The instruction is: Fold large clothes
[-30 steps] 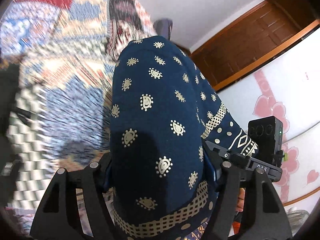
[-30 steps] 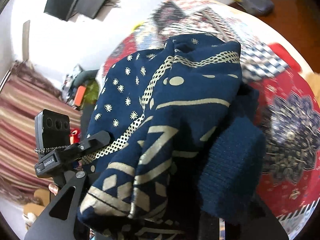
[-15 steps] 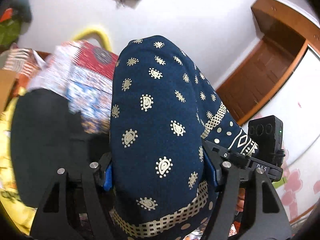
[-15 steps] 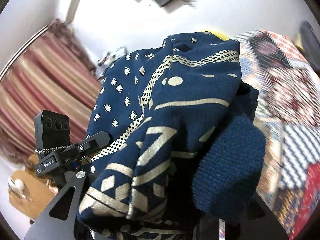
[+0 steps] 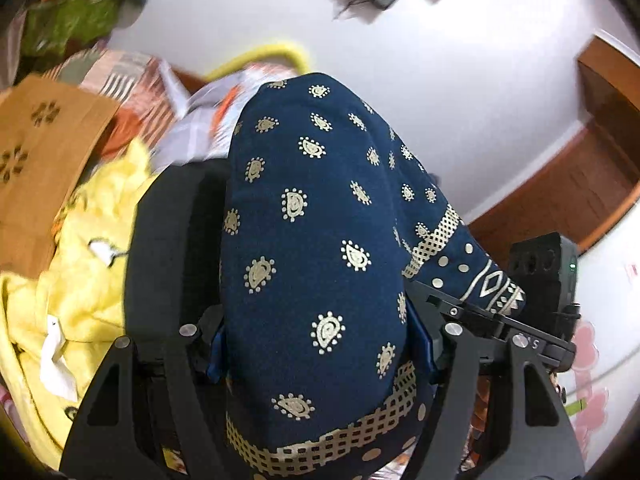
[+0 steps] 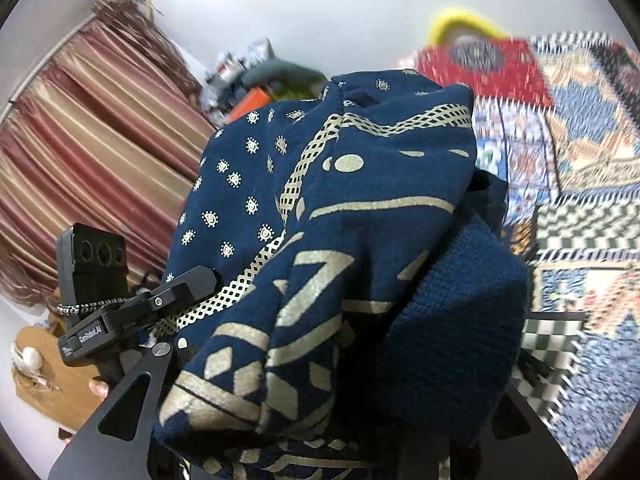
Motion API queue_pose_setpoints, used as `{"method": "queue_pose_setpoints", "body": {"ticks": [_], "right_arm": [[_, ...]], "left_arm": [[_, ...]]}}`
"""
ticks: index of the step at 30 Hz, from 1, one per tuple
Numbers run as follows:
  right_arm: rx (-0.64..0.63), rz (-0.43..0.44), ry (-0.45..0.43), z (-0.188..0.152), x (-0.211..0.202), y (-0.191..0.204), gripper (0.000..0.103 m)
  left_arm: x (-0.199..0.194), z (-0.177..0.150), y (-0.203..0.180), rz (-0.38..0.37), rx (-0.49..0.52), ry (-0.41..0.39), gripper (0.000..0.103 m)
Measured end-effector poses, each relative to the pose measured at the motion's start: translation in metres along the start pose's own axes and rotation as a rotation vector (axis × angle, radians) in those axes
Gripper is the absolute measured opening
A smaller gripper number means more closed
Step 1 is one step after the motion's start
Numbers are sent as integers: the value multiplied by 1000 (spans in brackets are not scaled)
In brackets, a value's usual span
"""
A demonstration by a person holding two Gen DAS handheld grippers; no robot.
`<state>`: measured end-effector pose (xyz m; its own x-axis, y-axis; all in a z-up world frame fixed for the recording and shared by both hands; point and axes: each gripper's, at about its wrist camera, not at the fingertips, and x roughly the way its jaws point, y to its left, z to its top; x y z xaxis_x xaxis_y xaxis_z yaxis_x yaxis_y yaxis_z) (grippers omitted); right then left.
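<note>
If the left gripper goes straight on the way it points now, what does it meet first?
Probably nothing new: the left gripper is shut on the navy patterned garment, whose bundle hides the line ahead. The black cloth and yellow fabric lie left; depth is unclear.

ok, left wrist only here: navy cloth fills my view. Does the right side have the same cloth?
Observer: Yes, the right tongs are shut on the same navy garment, bunched thick at a ribbed knit edge.
Operator: What's behind it on that side?
Observer: A patchwork bedspread to the right, blurred.
Operator: And on the other side?
Observer: A striped red curtain against the white wall.
</note>
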<state>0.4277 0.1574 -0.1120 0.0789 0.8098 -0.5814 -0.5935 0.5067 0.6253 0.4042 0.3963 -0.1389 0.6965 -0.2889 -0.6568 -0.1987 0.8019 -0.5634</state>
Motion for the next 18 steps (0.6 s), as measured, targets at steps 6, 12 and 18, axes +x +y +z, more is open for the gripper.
{"method": "queue_pose_setpoints", "body": {"ticks": [6,12,18], "right_arm": [[98,-38,108,-1,62,-48,34],[138,-12,133,-14,38,-66,46],[32,-207,97,-34,-4,-51,55]], "left_arm": [[32,-17,42,25,-42,22,74],[33,-25,17,140,109,27,82],[19,-41,1,240,152,17,89]]}}
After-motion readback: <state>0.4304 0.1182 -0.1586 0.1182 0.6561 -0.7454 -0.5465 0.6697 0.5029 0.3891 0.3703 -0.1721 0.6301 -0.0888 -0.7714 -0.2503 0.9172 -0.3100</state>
